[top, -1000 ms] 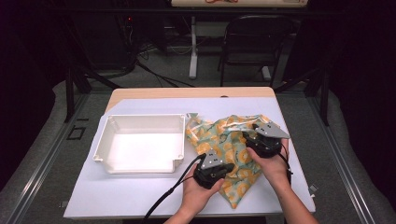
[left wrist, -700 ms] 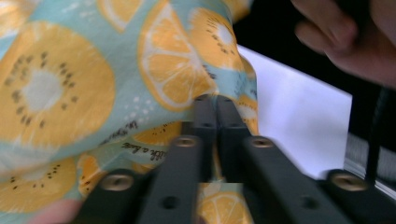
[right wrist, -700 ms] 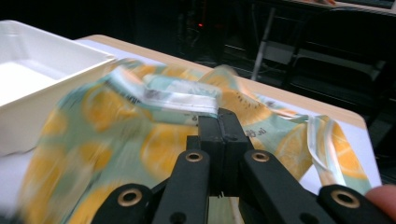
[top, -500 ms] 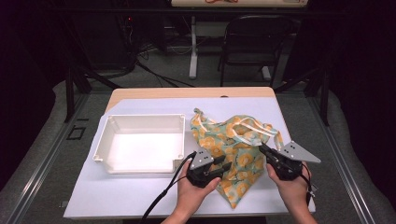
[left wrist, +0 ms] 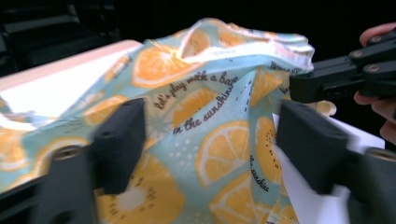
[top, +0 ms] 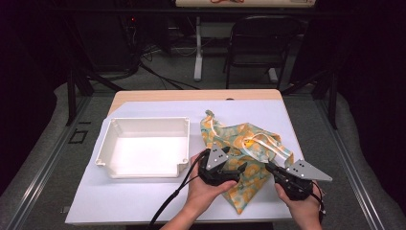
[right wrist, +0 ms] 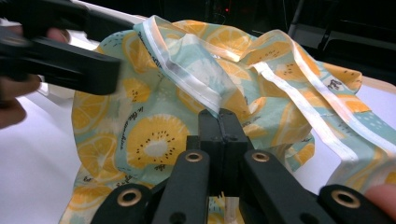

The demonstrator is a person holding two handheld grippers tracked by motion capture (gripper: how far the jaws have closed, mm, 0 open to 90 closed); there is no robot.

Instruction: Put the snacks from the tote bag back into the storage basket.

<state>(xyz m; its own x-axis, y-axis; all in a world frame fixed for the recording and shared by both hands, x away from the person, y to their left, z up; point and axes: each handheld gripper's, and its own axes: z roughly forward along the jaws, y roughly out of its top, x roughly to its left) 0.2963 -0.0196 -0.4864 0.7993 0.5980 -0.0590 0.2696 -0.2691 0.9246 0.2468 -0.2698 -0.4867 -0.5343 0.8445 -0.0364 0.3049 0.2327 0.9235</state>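
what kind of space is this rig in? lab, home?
Most likely a lab or data-collection workspace, not a home. A white-topped table sits in a dark room, with loose cables on the floor behind it, a folding chair and a grey stand leg. On the table: a white tray and a citrus-print cloth.

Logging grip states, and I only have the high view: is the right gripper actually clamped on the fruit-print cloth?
Observer: Yes. In the right gripper view, the right gripper has its jaws shut on the cloth, at the end of a white-trimmed hem.
Operator: And the left one?
Observer: The left gripper is open. Its jaws have just been opening, with cloth between them but the pads clear of it.
Operator: Any print detail?
Observer: The lettering among the orange slices includes "in the sunshine".
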